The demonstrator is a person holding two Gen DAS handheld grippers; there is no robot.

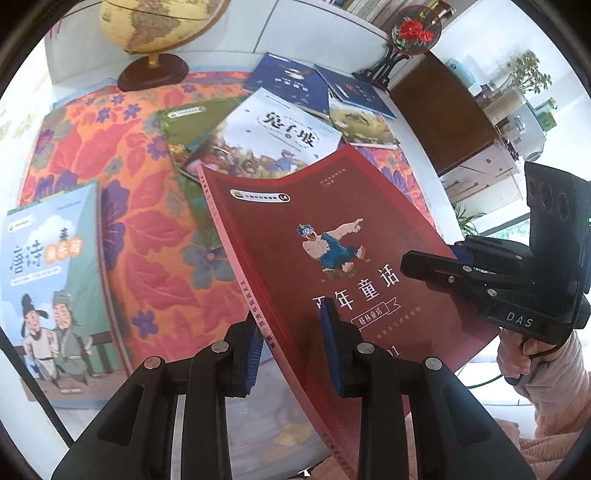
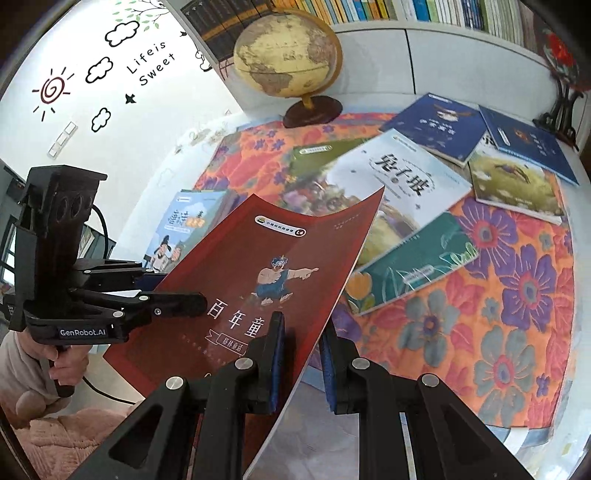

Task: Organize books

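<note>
Red book is held clear of the counter, centre frame, pinched at its near edge by left tongs and right tongs. Lift step judged underway; next, carriage to a stack such as the pale-blue book at left, grip kept even.

A globe stands behind the floral cloth, near what looks like an embroidered fan ornament.

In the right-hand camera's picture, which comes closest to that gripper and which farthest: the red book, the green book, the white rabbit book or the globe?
From the right gripper:
1. Red book, pinched between its fingers, lifted off the table.
2. Green book, lying just beyond, slightly right.
3. White rabbit book, farther back in the middle of the spread.
4. Globe, at the table's far edge by the bookshelf.
</note>
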